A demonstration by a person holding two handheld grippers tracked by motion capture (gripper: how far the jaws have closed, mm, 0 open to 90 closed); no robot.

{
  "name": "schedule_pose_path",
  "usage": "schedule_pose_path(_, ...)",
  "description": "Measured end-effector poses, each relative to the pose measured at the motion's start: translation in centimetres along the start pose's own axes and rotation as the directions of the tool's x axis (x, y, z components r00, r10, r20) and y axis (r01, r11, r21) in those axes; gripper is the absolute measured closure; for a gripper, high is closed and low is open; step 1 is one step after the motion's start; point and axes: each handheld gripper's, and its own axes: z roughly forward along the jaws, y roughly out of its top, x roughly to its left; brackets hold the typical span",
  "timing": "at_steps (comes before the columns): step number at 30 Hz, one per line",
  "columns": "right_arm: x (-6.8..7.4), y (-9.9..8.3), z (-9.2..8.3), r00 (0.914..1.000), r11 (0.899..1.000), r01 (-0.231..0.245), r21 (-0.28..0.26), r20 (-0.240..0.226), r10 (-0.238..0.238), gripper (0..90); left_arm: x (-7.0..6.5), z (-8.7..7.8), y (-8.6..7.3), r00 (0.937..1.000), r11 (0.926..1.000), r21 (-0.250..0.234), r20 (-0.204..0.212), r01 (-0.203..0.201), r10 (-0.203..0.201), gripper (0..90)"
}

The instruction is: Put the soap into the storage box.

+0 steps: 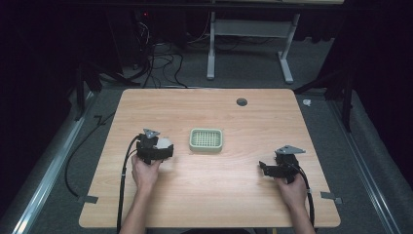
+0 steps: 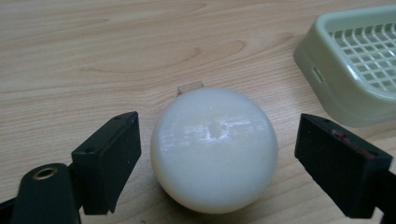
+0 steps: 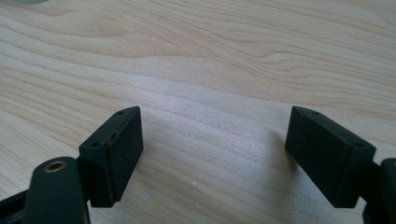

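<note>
A glossy white ball (image 2: 214,148) rests on the wooden table between the jaws of my left gripper (image 2: 217,161), which is open; there is a gap on each side of the ball. From above, the ball (image 1: 165,143) peeks out at the tip of the left gripper (image 1: 163,148), left of a pale green slotted tray (image 1: 206,140). That tray's corner (image 2: 355,60) lies to the upper right in the left gripper view. My right gripper (image 3: 212,156) is open over bare wood with nothing between its jaws; it sits at the table's right (image 1: 265,167).
A dark round grommet hole (image 1: 241,102) marks the table's far edge. A small clear tape tab (image 2: 190,87) lies just behind the ball. Cables, a white desk frame (image 1: 248,44) and bits of tape are on the grey floor around the table.
</note>
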Motion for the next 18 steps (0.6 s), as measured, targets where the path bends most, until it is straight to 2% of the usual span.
schedule_pose_path(3, 0.0, 0.0, 0.0, 1.0, 1.0, 0.0, 0.0, 0.0, 0.0, 20.0, 0.1, 0.9, -0.3, 1.0, 0.9994, 0.035, 0.003, 0.004, -0.004, 15.3)
schedule_pose_path(9, 0.0, 0.0, 0.0, 1.0, 1.0, 0.0, 0.0, 0.0, 0.0, 20.0, 0.1, 1.3, -0.3, 1.0, 0.9997, 0.025, 0.002, 0.004, -0.004, 16.4)
schedule_pose_path(18, 0.0, 0.0, 0.0, 1.0, 1.0, -0.001, 0.0, 0.0, 0.001, 20.0, 0.1, 1.8, -0.5, 1.0, 0.9991, 0.043, -0.002, -0.001, 0.001, 22.4)
